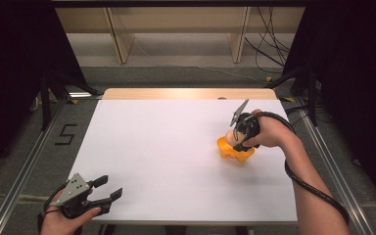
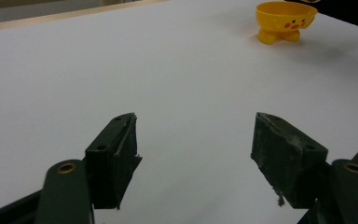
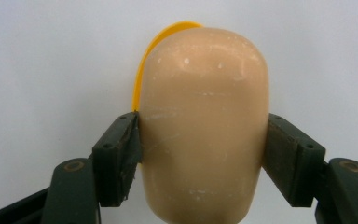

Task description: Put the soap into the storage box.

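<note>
White covers nearly the whole table [image 1: 176, 161], with a strip of pale wood showing at its far edge. On the right half of the table stands a yellow duck-faced bowl [image 1: 235, 152] on small feet; in the left gripper view the bowl [image 2: 285, 21] shows orange cheeks and a beak on its side, and its rim is partly cut off by the top of the frame. The right gripper [image 1: 236, 139], held in the person's right hand [image 1: 269, 129], sits directly over the bowl and hides most of it from above. In the right gripper view its two black jaws press against the sides of a smooth, beige, egg-shaped object [image 3: 204, 126], so the claw is clamped on it. The object's long axis runs along the jaws, rounded end pointing away from the camera toward the table; its near end is cut off at the bottom of the frame. A thin yellow arc of the bowl [image 3: 156, 51] peeks out behind its upper left side, and whether the object touches the bowl cannot be told. The left gripper [image 1: 106, 188] rests at the near left corner of the table in the left hand [image 1: 66, 220], well apart from the bowl, its jaws spread wide with nothing between them.
</note>
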Motion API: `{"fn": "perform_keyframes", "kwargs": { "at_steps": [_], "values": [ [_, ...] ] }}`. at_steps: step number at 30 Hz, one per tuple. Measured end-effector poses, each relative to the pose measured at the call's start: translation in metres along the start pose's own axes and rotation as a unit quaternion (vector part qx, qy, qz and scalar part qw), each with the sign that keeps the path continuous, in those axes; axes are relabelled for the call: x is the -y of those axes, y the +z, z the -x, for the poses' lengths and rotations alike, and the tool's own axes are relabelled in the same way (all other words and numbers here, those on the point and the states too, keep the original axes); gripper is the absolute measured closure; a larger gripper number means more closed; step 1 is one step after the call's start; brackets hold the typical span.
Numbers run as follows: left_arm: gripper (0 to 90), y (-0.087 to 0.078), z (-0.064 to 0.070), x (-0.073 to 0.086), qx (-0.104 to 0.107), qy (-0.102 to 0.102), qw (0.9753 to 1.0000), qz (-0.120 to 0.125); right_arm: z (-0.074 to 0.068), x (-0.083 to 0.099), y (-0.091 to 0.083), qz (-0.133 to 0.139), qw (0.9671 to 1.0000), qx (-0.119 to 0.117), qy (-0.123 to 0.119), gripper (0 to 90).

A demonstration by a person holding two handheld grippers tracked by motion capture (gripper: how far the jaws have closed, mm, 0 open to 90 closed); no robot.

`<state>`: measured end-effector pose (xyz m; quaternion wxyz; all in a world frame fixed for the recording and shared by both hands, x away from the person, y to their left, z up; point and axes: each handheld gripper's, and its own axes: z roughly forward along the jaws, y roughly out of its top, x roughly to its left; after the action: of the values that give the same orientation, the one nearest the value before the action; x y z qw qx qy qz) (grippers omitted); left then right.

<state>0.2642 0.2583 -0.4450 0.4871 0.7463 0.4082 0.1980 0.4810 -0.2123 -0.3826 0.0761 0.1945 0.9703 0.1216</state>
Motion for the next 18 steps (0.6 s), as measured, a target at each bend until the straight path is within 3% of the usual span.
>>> {"fn": "perform_keyframes", "kwargs": {
  "at_steps": [8,16,18],
  "values": [
    [30.8,0.0008,-0.0003,0.0004,0.004,-0.002,1.0,0.002,0.0013,0.0006,0.0028,0.01,0.9999,-0.003,0.003,33.9],
    [30.9,0.0003,-0.0007,-0.0001,0.006,0.004,1.0,0.002,0.0018,-0.0005,0.0055,0.001,1.0,-0.005,0.007,33.9],
    [30.9,0.0004,-0.0006,-0.0001,0.006,0.004,1.0,0.002,0.0015,-0.0007,0.007,0.011,0.9999,-0.004,0.007,33.9]
  ]
}}
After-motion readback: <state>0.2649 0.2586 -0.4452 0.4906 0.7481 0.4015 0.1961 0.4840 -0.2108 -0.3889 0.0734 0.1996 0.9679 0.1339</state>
